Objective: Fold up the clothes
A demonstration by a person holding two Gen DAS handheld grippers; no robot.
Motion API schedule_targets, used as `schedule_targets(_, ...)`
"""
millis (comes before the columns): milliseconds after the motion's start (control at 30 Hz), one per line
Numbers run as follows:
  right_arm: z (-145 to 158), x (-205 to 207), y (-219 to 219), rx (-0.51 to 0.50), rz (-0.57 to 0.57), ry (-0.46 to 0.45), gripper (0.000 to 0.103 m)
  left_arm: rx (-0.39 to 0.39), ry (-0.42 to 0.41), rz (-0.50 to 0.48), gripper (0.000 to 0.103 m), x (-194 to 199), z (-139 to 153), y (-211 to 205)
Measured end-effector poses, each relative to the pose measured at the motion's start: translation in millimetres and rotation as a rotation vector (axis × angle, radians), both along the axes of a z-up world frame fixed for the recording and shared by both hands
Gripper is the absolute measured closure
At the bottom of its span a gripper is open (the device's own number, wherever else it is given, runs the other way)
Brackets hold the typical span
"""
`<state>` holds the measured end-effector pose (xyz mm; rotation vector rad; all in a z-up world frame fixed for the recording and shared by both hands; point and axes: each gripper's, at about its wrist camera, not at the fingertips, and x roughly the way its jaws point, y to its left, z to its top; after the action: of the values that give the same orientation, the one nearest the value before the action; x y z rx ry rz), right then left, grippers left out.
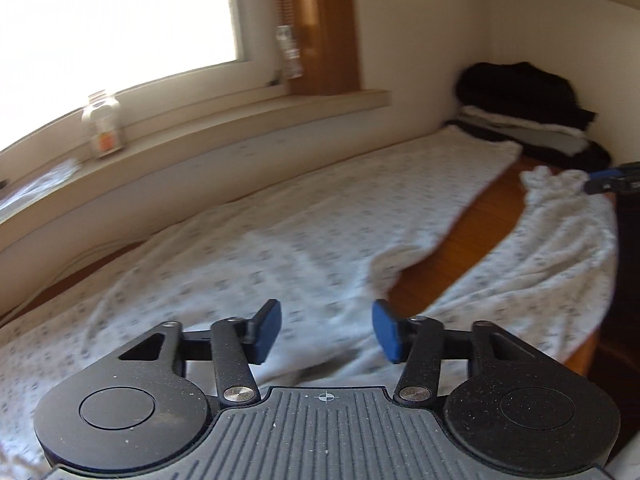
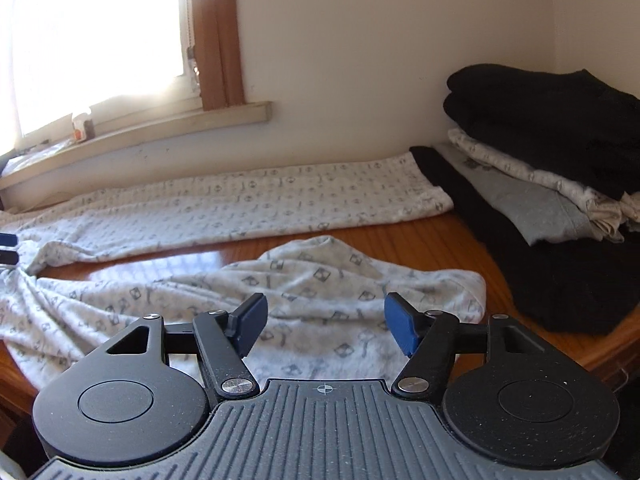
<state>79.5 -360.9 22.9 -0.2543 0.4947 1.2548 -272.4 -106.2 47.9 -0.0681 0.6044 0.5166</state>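
Note:
White patterned trousers (image 1: 248, 232) lie spread on a wooden table (image 1: 476, 220), one leg along the wall (image 2: 248, 204), the other crumpled nearer the front (image 2: 320, 280). My left gripper (image 1: 326, 334) hovers over the cloth where the two legs meet, its blue pads apart with nothing pressed between them. My right gripper (image 2: 326, 330) stands open above the crumpled leg's end. Each gripper's tips also show at the edge of the other view: the right gripper (image 1: 608, 182) by the leg end, the left gripper (image 2: 8, 248) by bunched cloth.
A stack of folded clothes (image 2: 540, 120), black, patterned and grey, sits in the far right corner on a spread black garment (image 2: 560, 280). A window sill (image 1: 240, 120) with a jar (image 1: 102, 124) runs along the wall. Bare wood (image 2: 400, 240) shows between the legs.

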Motion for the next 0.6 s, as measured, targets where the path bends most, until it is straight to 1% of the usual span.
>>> schedule_targets(100, -2, -4, -2, 0.002, 0.006, 0.01, 0.039, 0.012, 0.016, -0.074, 0.051, 19, 2, -14)
schedule_targets(167, -2, -8, -2, 0.003, 0.014, 0.017, 0.039, 0.018, 0.047, -0.123, 0.044, 32, 1, -24)
schedule_targets(200, -3, -11, -2, 0.003, 0.017, 0.015, 0.039, 0.019, 0.065, -0.144, 0.038, 38, -1, -28)
schedule_targets(233, -3, -15, -3, 0.004, 0.023, 0.009, 0.038, 0.024, 0.088, -0.167, 0.037, 43, -4, -33)
schedule_targets(267, -3, -18, -3, 0.005, 0.031, 0.0, 0.038, 0.032, 0.112, -0.19, 0.037, 48, -8, -37)
schedule_targets(333, -3, -23, -5, 0.013, 0.04, -0.009, 0.038, 0.052, 0.15, -0.204, 0.037, 53, -16, -42)
schedule_targets(400, -4, -25, -6, 0.025, 0.053, 0.007, 0.038, 0.042, 0.147, -0.207, 0.044, 51, -18, -40)
schedule_targets(433, -4, -27, -7, 0.033, 0.065, 0.016, 0.038, 0.028, 0.138, -0.207, 0.05, 49, -18, -40)
schedule_targets(500, -2, -35, -6, 0.036, 0.107, 0.014, 0.039, 0.022, 0.133, -0.201, 0.051, 44, -18, -40)
schedule_targets(567, 0, -45, -3, 0.038, 0.152, 0.007, 0.039, 0.018, 0.13, -0.192, 0.049, 40, -19, -39)
schedule_targets(600, 2, -50, -1, 0.04, 0.173, 0.006, 0.039, 0.013, 0.128, -0.184, 0.047, 38, -20, -38)
